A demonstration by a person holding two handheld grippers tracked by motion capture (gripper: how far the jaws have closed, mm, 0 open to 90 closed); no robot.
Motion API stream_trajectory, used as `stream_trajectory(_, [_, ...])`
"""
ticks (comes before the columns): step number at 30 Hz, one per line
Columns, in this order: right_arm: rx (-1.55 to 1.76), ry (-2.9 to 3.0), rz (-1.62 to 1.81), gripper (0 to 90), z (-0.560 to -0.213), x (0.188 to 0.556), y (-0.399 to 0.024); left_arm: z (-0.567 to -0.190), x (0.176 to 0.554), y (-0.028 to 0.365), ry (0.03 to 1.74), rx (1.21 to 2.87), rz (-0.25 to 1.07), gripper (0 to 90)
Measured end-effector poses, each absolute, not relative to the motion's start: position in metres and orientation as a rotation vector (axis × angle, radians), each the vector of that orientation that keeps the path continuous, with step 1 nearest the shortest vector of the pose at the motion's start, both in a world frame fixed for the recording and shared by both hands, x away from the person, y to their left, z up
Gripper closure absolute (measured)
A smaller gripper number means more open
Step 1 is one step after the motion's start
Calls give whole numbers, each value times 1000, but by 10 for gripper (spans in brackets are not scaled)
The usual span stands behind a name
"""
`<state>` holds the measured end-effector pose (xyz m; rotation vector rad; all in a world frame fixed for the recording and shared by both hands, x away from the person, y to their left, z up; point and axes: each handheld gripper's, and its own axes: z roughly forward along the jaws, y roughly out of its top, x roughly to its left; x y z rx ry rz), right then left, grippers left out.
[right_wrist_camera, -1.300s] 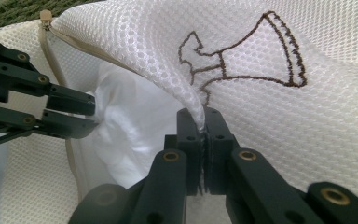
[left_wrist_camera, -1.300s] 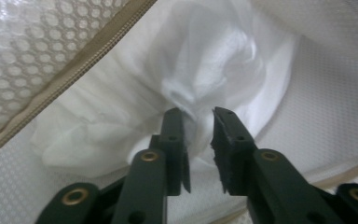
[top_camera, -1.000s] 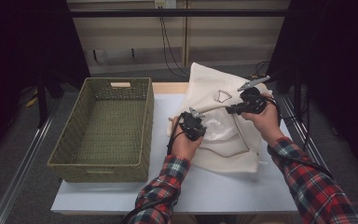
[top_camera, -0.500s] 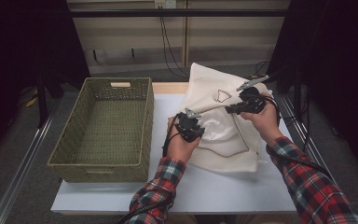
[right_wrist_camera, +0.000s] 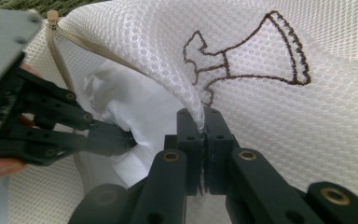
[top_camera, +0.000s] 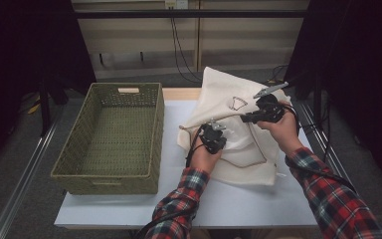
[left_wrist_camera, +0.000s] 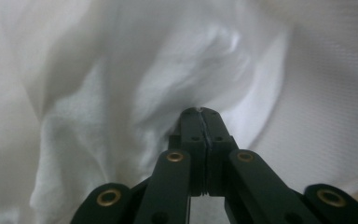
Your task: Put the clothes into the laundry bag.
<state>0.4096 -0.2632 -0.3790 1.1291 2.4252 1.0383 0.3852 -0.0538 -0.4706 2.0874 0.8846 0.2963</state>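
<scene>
Mesh laundry bag (top_camera: 238,134): white honeycomb-weave netting, soft and crumpled, with a tan zipper (right_wrist_camera: 63,60) running along its opening edge and a brown outline drawing of a dress (right_wrist_camera: 247,60) stitched on the face. It lies on the right half of the white surface (top_camera: 179,199), its far end draped over the far edge, near end flat on the surface. Right gripper (right_wrist_camera: 204,122): jaws clenched on the bag's upper mesh layer at the opening rim, lifting it so the mouth gapes. Left gripper (left_wrist_camera: 200,112): jaws clamped on a fold of plain white cloth (left_wrist_camera: 135,107), smooth fine weave, wrinkled; in the right gripper view that cloth (right_wrist_camera: 135,107) sits inside the bag mouth with the left gripper reaching in from the left. In the high view the left gripper (top_camera: 213,137) is over the bag's middle, the right gripper (top_camera: 263,110) raised toward the far right corner. Both forearms in red plaid sleeves (top_camera: 328,194). Woven green wicker basket (top_camera: 110,172), rectangular, stiff walls, handle slot in the far wall, sits on the left side, overhanging the left edge, just beside the bag. Bare surface along the near edge and a narrow strip between basket and bag. Right edge is tight: the bag reaches almost to it.
</scene>
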Motion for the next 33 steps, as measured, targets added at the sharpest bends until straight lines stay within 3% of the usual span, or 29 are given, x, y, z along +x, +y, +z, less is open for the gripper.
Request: stream_trajectory(33, [1131,2431,1091,875,-380,399,-265,-471,415,-61,939,2100,481,900])
